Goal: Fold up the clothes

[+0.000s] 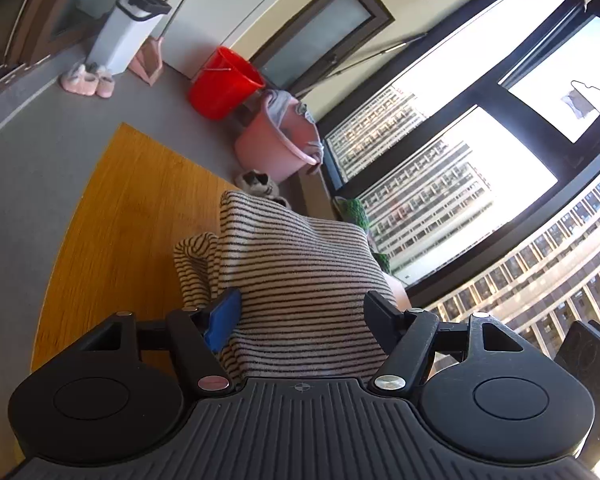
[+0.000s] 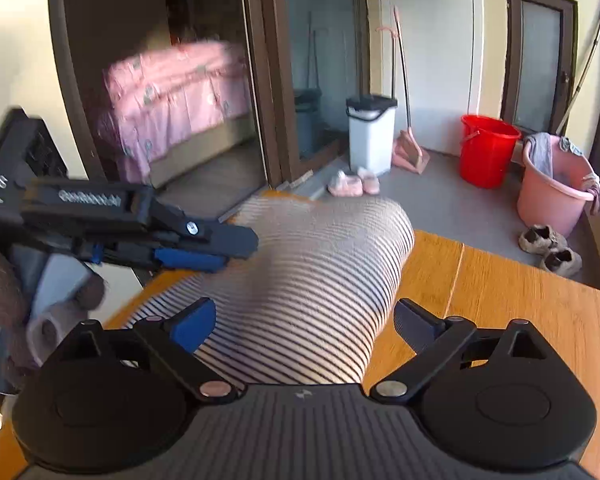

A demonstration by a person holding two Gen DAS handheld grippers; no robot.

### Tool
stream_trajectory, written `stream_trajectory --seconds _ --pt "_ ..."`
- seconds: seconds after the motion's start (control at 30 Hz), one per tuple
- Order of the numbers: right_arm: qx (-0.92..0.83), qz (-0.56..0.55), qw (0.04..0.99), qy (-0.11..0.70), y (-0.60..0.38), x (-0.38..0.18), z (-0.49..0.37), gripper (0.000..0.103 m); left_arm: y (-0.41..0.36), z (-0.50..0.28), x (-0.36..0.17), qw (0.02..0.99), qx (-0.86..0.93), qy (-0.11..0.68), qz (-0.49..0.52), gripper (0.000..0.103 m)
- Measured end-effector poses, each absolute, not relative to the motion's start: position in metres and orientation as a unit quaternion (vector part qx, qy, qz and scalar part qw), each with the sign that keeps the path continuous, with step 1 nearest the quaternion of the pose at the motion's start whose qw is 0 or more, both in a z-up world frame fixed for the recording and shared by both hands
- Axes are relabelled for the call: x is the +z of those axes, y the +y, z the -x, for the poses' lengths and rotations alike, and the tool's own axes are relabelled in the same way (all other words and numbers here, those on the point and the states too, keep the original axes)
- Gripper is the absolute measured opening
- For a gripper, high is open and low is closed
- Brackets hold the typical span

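Wooden table (image 2: 520, 300) under striped garment (image 2: 320, 272), buckets (image 2: 488, 152) on grey floor (image 2: 440, 200).

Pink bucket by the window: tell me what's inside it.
Grey cloths drape over the rim of the pink bucket, one hanging inside. The bottom is hidden by its wall, so anything deeper cannot be seen.

Home, enclosed balcony/laundry corner off bedroom. Evidence: bed with pink quilt (image 2: 176, 96) behind sliding door; red bucket (image 2: 487, 150) and pink bucket (image 2: 556, 196) with cloths draped over rim; white lidded bin (image 2: 371, 134); pink dustpan (image 2: 412, 152); pink slippers (image 2: 352, 184) on grey floor; wooden table (image 2: 500, 292); big windows (image 1: 452, 184) facing high-rise blocks.
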State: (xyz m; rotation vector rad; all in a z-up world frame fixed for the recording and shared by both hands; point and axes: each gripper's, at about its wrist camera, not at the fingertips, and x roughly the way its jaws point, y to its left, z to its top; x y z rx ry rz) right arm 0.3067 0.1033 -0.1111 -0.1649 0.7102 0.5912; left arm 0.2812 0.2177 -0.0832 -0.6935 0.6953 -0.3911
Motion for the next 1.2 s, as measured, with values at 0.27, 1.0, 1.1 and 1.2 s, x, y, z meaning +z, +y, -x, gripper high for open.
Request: stream_trajectory --seconds 0.27,1.0,1.1,1.2 --pt "0.297 0.039 0.893 0.335 0.078 -0.114 -0.317 0.103 0.22 -0.277 -0.087 0.868 -0.189 0.327 0.323 0.074" --pt "0.184 0.012 0.937 0.295 0.053 -0.097 -0.336 0.103 0.206 -0.235 -0.047 0.906 -0.173 0.305 0.238 0.092" --pt "0.25 -0.067 0.904 0.34 0.025 -0.114 -0.309 0.103 0.198 -0.212 -0.041 0.898 -0.193 0.31 0.244 0.095" --pt "0.288 -0.085 0.877 0.374 0.018 -0.136 -0.282 0.103 0.178 -0.206 -0.043 0.901 -0.176 0.332 0.217 0.095"
